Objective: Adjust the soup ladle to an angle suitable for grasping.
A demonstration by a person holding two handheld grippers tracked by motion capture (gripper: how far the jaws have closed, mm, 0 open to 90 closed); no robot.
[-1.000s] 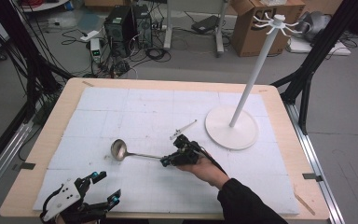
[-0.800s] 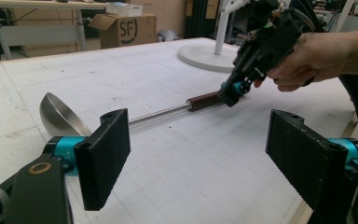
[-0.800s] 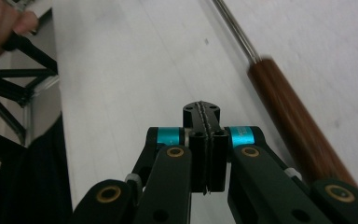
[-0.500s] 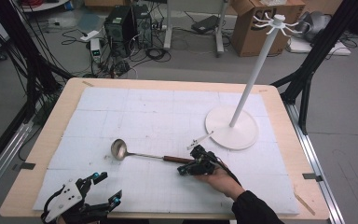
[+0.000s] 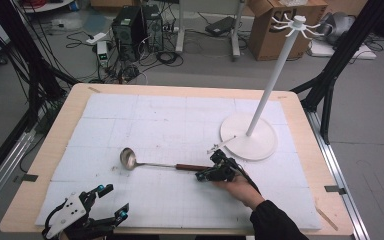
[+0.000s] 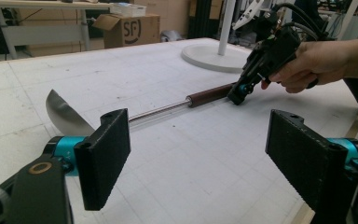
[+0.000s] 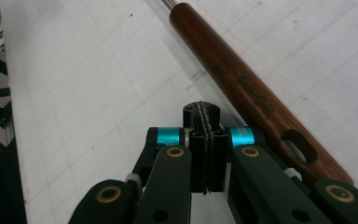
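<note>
A: Low in our right gripper view, the right gripper (image 7: 206, 154) has its black jaws pressed flat together with nothing between them, just beside the ladle (image 7: 242, 88).

B: That view gives us the handle close up: dark brown polished wood, rounded, with faint lettering and an oval hanging hole.

A: In the high view we get the whole ladle (image 5: 165, 164), lying mid-frame on the white gridded mat (image 5: 145, 125): round steel bowl at left, thin metal shaft, wooden end at the gripper.

B: Our left gripper (image 6: 205, 154) stands wide apart, empty. The white hook stand (image 5: 260, 100) rises at upper right.
</note>
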